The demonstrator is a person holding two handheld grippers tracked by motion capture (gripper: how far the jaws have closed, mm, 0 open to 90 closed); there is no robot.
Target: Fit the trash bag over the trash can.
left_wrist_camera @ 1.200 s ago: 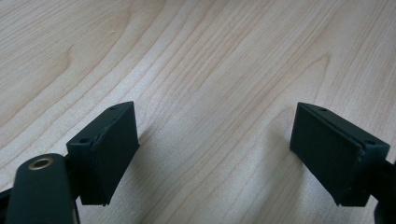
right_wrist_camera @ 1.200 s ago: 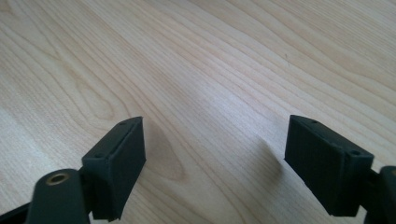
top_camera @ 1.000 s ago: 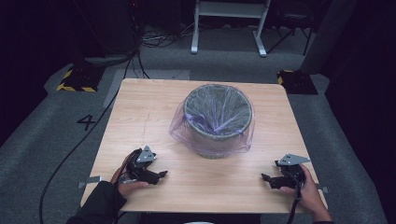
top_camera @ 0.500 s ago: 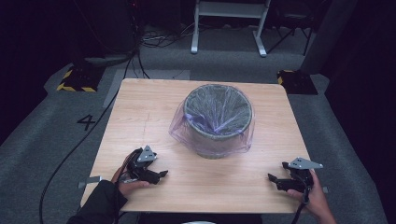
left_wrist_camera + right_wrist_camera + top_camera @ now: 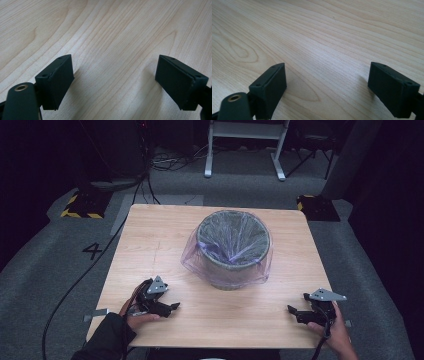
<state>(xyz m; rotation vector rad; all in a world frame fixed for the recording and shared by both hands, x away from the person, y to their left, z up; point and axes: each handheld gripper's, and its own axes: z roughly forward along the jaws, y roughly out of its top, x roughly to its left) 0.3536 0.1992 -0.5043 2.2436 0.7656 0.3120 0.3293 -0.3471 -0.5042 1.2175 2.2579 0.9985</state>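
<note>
1. At the left of the high view, the left gripper (image 5: 172,306) rests near the front edge of the worktop (image 5: 150,240), held by a hand in a dark sleeve. Its fingers (image 5: 56,81) stand wide apart with bare wood between them, holding nothing.

2. In the middle, toward the far side of the worktop, stands the grey bin (image 5: 233,249), upright and well apart from both grippers. A thin purple bag liner (image 5: 195,265) sits inside it and drapes over the rim and down the outside wall, loose and bunched toward the base.

3. At the right, the right gripper (image 5: 292,310) lies near the front right corner, pointing inward along the worktop. Its fingers (image 5: 270,82) are likewise spread wide over bare wood, with nothing gripped.

4. Judged from this layout, the work on the bin and liner has not visibly begun or is between steps: neither gripper touches the liner, and both sit low at the front edge. Any reach toward the bin is yet to come.

5. Hard to make out: whether the bin holds anything beneath the crumpled liner, whether the liner is tucked evenly around the far rim, and how the liner ends behind the bin. Both gripper views look down at wood grain.
</note>
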